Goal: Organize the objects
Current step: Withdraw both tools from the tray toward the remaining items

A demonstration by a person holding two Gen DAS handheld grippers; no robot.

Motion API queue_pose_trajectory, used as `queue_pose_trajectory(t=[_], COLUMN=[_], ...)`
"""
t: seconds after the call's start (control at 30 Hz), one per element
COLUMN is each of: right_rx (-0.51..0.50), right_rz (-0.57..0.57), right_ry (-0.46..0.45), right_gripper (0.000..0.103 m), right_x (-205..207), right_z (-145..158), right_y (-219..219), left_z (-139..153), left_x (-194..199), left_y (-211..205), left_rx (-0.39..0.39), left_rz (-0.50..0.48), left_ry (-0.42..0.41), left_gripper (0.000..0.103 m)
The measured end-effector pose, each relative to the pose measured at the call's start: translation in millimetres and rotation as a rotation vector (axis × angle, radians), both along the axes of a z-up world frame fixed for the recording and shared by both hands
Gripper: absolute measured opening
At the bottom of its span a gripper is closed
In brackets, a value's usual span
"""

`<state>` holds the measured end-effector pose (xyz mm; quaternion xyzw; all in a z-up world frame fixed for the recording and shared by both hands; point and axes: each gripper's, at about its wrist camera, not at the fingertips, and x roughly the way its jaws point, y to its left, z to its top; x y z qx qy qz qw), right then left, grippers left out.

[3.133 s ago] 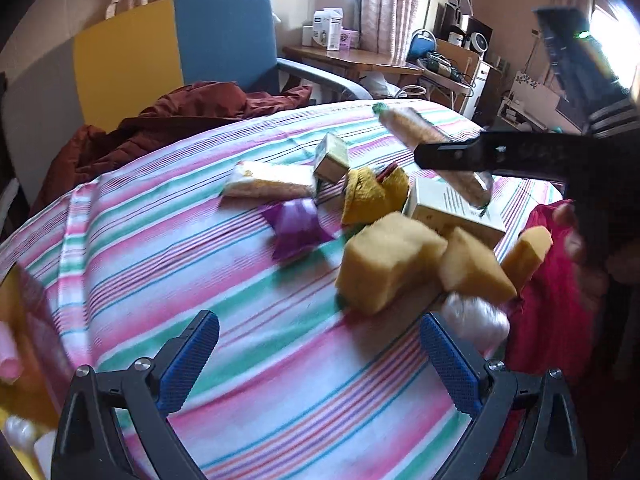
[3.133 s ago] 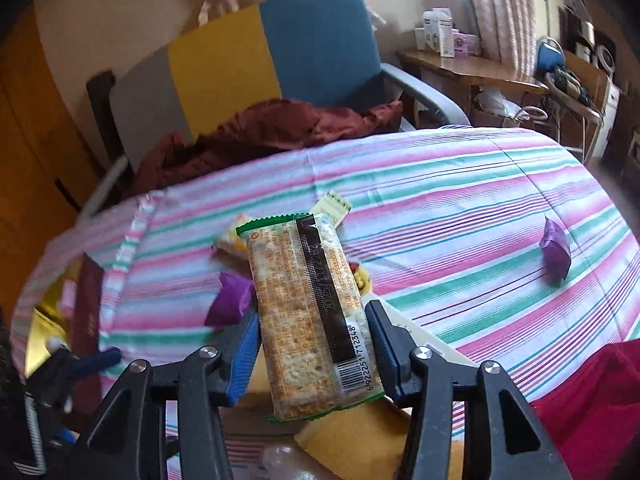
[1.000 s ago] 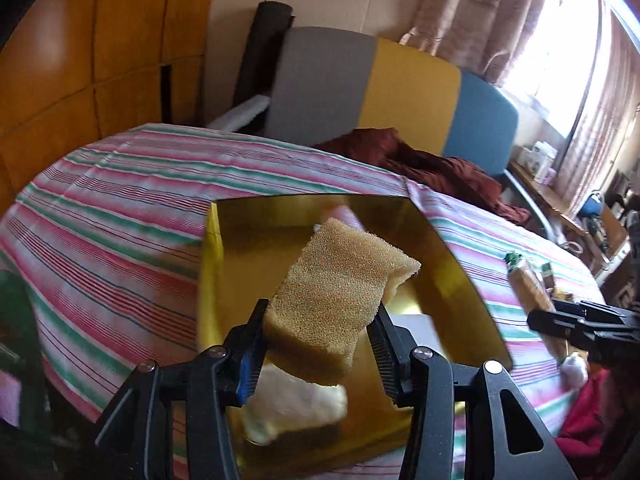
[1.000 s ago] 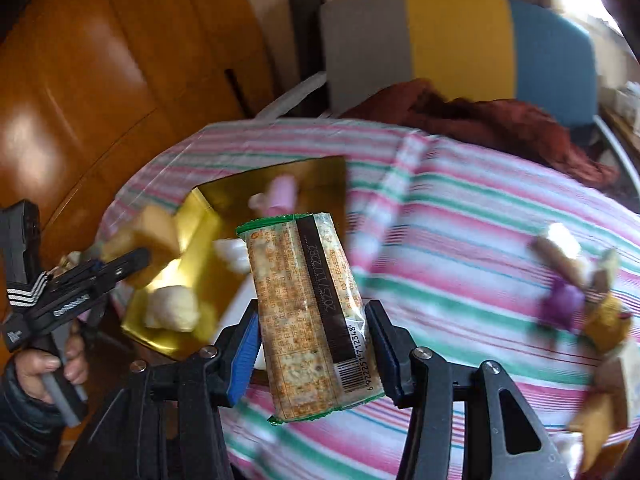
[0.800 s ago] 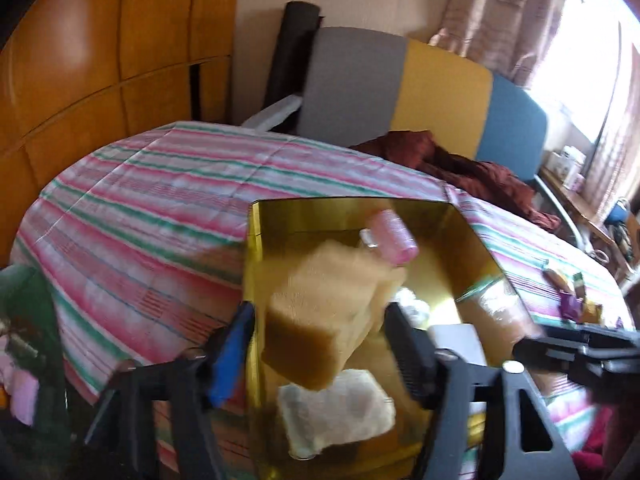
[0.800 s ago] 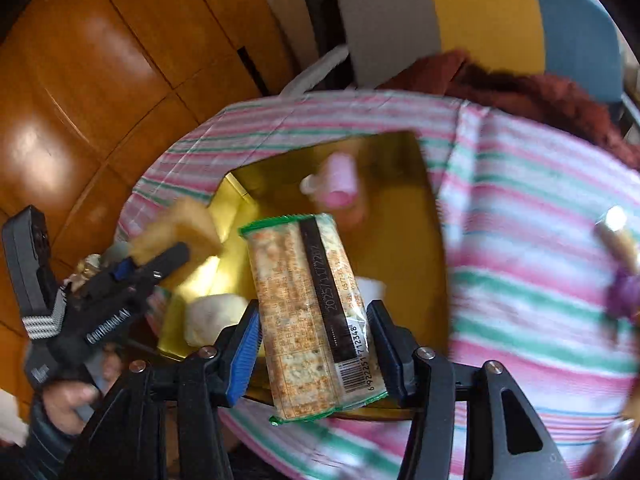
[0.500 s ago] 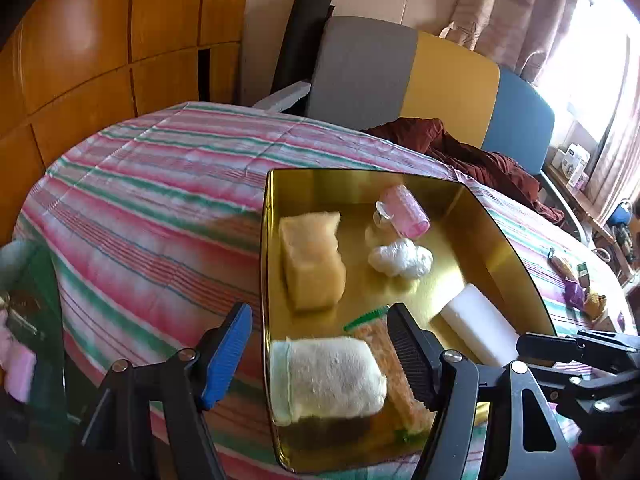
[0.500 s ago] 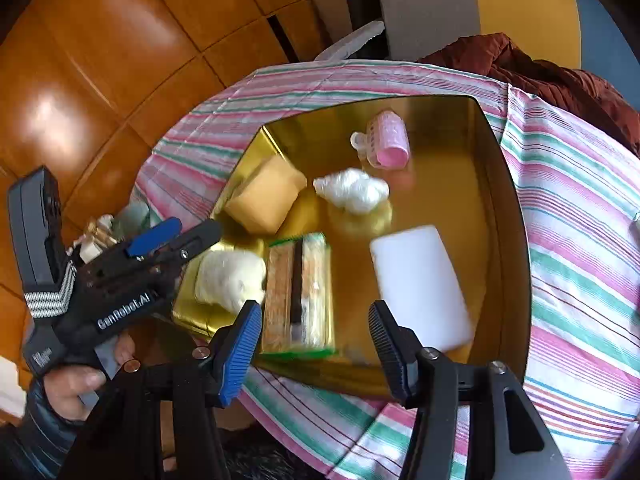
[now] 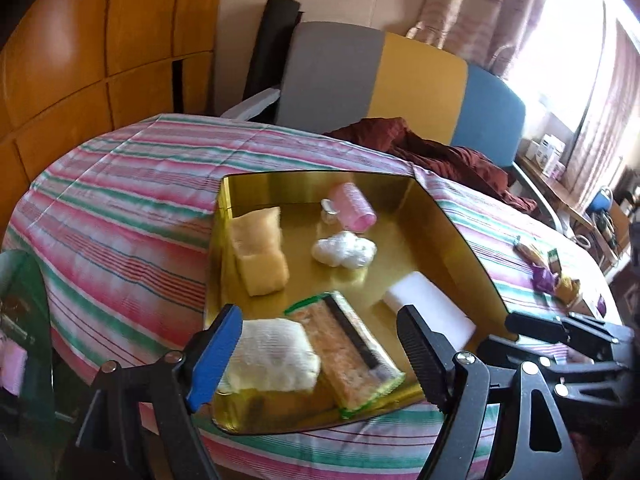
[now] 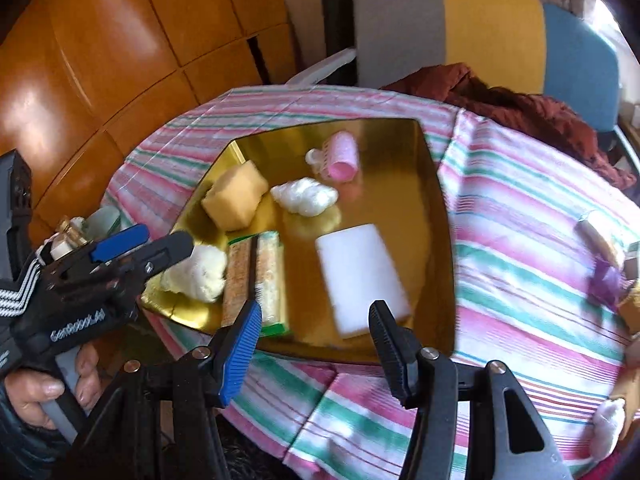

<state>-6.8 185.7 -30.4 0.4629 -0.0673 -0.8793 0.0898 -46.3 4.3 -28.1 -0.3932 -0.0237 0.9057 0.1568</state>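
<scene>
Tools (image 9: 316, 356) above sponge-filled gold tray (image 9: 460, 240)

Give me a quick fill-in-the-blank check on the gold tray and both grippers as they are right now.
1. The cracker packet lies inside the ____ tray.
2. The pink roller lies at the tray's ____ end, away from the grippers.
3. The right gripper holds ____ between its fingers.
4. The left gripper is opening, and the yellow sponge lies ____ the tray.

Missing words: gold; far; nothing; in
</scene>
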Motion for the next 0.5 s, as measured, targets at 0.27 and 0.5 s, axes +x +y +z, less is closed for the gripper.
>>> queue_pose_trajectory(t=[0.27, 0.5], right_rx=[0.04, 0.053], right_rz=[-0.081, -0.14], right_ry=[0.032, 0.039], right_gripper=[0.057, 0.057], right_x=[11, 22], right_z=[4, 6], right_y=[24, 47], left_z=[5, 7], left_x=[13, 24], left_y=[22, 43], left_rx=[-0.012, -0.02], left_rz=[-0.057, -0.119], left_ry=[0.007, 0.008], left_gripper=[0.083, 0.083])
